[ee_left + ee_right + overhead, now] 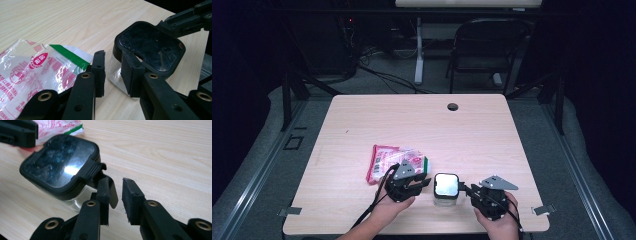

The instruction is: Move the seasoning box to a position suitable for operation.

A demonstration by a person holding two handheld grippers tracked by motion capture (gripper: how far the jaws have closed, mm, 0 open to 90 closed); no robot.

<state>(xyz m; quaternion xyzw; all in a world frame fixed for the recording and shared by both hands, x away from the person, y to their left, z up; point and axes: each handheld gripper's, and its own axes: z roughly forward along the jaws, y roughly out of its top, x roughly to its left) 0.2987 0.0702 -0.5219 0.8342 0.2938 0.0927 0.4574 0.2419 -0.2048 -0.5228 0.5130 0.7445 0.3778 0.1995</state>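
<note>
Wood table (492,130) — red-white packet (388,161) beside lidded jar (446,190); both claws narrowly parted, empty.

The bare far half of the light wooden table (422,120) is left unobstructed; nearer, a crinkled red-and-white plastic packet (393,159) and a clear black-lidded square container (446,189) are found in the way.

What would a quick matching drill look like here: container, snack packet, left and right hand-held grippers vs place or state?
Things:
1. clear container with black lid
2. red-and-white packet
3. left hand-held gripper
4. right hand-held gripper

Places or states:
A. lies flat on the table, to the left of the container
B. jaws open at the lid's latch tab
C. stands between the two grippers
D. jaws open at the container's wall, packet beside it

Pairs: 1-C, 2-A, 3-D, 4-B
</note>
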